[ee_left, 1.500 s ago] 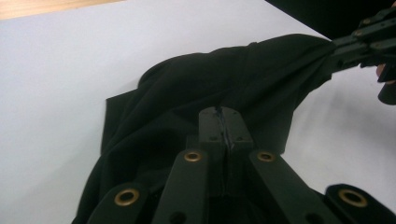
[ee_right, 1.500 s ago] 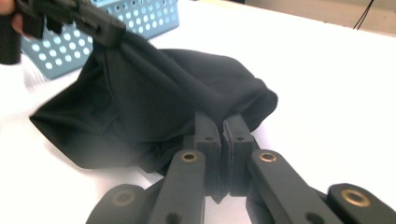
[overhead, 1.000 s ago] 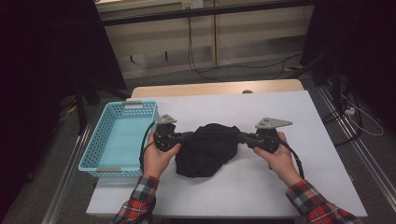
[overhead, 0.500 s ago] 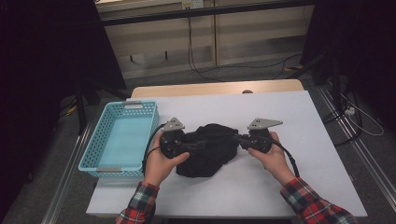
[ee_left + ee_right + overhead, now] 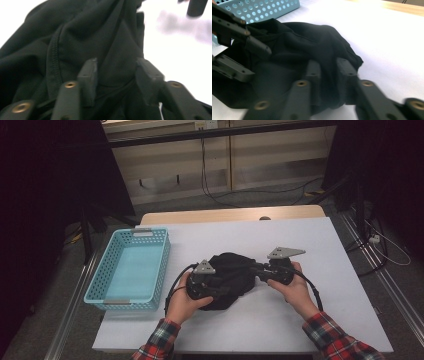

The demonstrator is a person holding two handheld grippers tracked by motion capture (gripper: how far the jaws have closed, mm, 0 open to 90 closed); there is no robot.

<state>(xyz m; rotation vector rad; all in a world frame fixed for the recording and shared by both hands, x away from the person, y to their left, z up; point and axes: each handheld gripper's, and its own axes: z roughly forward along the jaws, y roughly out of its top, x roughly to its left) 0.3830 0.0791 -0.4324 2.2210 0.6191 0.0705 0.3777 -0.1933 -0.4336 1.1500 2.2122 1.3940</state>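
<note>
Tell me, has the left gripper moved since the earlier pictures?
Yes. The left gripper moved away from the blue basket, rightward and nearer the table's front edge.

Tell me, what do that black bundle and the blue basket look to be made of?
The black bundle looks like soft matte fabric, probably a knit garment: it lies in loose folds and creases, with a stitched seam running down it. The blue basket looks like moulded plastic: smooth and evenly coloured, its stiff walls pierced by regular rows of round holes.

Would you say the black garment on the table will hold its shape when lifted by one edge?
Probably not: the black garment lies bunched in soft folds, so it should droop. Its thin cloth looks light. Pushed, it would likely crumple rather than slide.
</note>
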